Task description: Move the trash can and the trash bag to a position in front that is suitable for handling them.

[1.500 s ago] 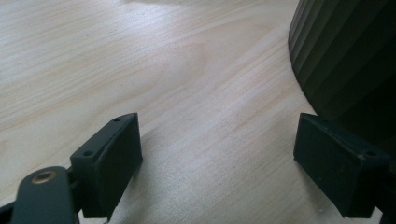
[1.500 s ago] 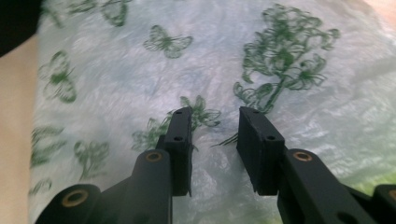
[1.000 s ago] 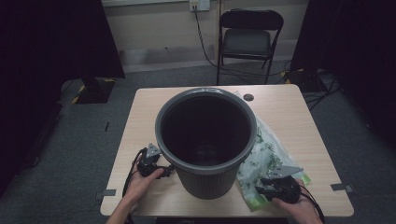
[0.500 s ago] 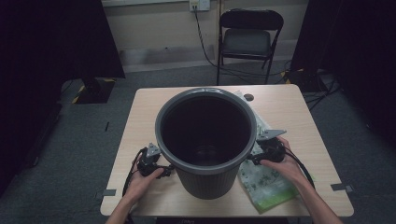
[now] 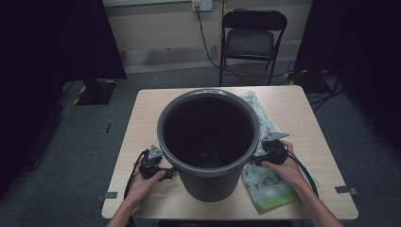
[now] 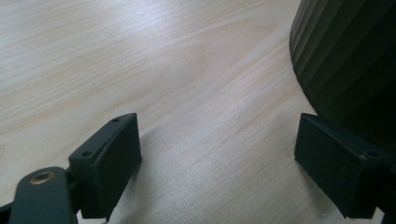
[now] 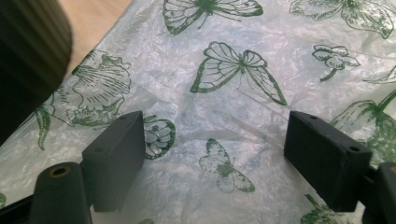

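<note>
I have both tongs down at the worktop (image 5: 142, 118), one on each side of the big grey bin (image 5: 209, 142) that stands between them. My left tongs (image 5: 166, 171) sit low beside the bin's ribbed wall. In the left gripper view their jaws stand wide with bare wood between them, and the bin's wall (image 6: 345, 56) rises just past the far jaw, near it, though I cannot tell whether it touches. I judge this hand is parked there to steady the bin if it shifts.

My right tongs (image 5: 257, 160) hover over the thin plastic bag (image 5: 269, 184) printed with green butterflies and flowers. The bag lies flat on the worktop directly under and ahead of these tongs, one edge tucked against the foot of the bin. The jaws have just been opening and now stand wide, with nothing pinched. In the right gripper view the crinkled bag (image 7: 224, 93) spreads out below the two pads, and the dark bin wall (image 7: 28, 60) shows off to one side.

The work in hand looks like lining the bin with this bag. I judge that the right tongs are lined up for a fresh bite on the film, so the next move needs a low, careful pinch that catches a single layer.
</note>
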`<action>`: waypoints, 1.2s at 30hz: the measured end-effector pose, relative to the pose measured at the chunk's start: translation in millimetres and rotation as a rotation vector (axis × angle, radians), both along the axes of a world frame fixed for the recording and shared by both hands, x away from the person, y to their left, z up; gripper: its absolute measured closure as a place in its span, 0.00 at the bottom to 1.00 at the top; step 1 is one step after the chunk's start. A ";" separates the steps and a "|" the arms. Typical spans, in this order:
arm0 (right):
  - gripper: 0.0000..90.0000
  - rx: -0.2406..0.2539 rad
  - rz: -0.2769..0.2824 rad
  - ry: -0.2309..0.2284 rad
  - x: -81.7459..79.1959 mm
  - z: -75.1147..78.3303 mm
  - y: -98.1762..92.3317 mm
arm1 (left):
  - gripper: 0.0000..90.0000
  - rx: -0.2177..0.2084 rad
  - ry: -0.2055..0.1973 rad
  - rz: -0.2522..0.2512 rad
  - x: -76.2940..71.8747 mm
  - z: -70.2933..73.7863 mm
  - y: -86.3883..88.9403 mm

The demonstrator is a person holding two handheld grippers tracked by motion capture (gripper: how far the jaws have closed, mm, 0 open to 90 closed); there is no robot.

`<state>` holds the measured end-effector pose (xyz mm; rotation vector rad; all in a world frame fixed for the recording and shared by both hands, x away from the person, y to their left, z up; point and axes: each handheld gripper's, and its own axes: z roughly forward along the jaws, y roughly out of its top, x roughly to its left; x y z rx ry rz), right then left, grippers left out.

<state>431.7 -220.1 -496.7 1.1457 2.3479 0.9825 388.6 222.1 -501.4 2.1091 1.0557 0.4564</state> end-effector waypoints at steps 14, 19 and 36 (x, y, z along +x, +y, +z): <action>0.22 0.021 -0.254 -0.036 -18.5 -3.3 -29.7 | 0.15 0.001 -0.004 0.007 -0.3 -0.2 -0.6; 0.22 0.018 -0.334 -0.040 -20.2 -3.2 -39.8 | 0.15 0.004 -0.003 0.006 -0.4 0.0 -0.4; 0.19 0.014 -0.292 -0.032 -29.6 12.4 -35.9 | 0.16 0.002 -0.006 0.013 -1.4 0.1 -0.1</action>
